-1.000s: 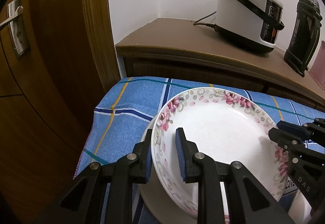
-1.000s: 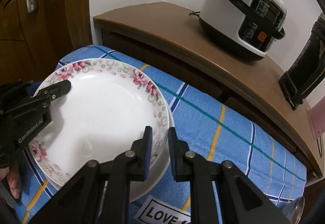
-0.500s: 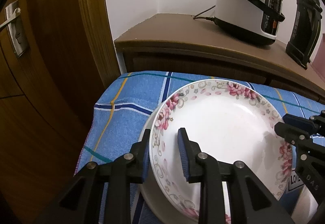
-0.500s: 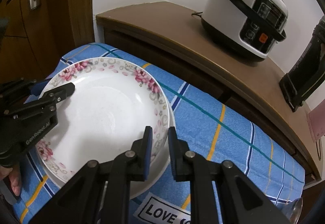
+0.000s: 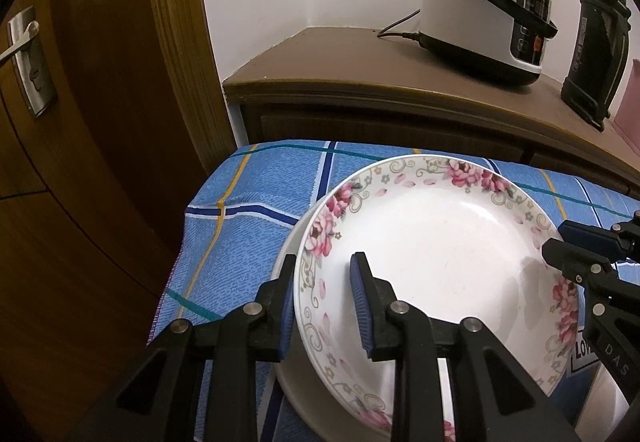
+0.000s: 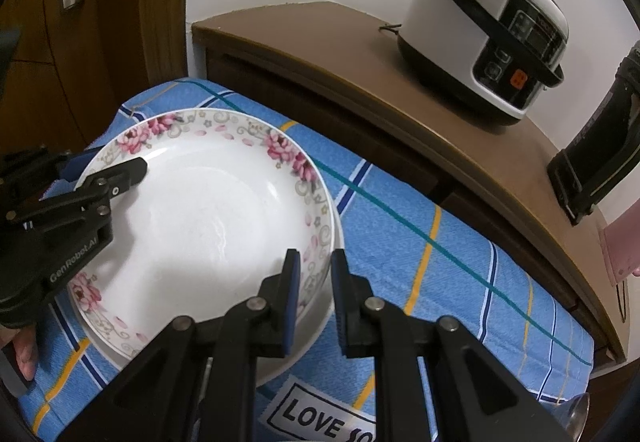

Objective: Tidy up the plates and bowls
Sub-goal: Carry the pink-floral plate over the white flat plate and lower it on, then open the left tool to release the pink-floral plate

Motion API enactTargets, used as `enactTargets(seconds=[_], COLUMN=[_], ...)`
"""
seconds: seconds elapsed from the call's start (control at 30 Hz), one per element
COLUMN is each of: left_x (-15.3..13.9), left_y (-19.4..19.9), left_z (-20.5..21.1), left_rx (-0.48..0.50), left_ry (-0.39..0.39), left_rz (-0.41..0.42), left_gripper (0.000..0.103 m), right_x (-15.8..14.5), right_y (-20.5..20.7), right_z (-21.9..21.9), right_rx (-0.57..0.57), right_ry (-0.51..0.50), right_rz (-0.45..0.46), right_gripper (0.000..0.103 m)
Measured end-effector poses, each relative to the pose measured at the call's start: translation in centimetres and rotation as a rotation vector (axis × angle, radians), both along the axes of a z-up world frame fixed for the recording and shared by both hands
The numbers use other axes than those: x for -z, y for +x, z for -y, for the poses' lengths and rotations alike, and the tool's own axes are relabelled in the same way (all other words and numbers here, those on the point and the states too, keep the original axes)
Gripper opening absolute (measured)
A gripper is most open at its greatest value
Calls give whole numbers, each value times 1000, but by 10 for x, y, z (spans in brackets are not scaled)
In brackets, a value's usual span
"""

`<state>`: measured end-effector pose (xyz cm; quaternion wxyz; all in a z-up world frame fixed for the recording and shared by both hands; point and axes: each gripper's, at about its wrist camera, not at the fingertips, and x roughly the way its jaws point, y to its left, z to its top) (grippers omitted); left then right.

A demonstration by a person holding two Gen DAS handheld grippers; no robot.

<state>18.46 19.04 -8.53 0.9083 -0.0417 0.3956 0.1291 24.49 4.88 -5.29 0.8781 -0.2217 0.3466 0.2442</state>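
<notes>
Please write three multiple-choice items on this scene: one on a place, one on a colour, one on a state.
1. Where does the rice cooker stand?
A. on the wooden cabinet
B. on the tablecloth
C. on the floor

2. What colour are the flowers on the floral plate?
A. yellow
B. pink
C. green

3. How do the left tongs stand?
A. far from the plate
B. straddling its rim
C. holding a cup

Answers: 1 A, it sits on the cabinet top; 2 B, pink blooms ring the rim; 3 B, one finger lies on either side of the rim.
</notes>
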Motion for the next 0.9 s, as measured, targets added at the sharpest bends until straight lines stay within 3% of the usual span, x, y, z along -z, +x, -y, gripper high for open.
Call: enactTargets(seconds=[0.7, 0.9], left_x=[1, 0], left_y=[1, 1], left_z=[5, 9], left_rx=[3, 23], left_ry=[13, 27], left_rz=[-6, 7], left_gripper=[35, 53], right_x=[-2, -6], right_y=[-1, -8], right_z=[3, 3], right_rx=[-11, -35], right_ry=[21, 36], right_rz=[-17, -3], right_gripper=[19, 18])
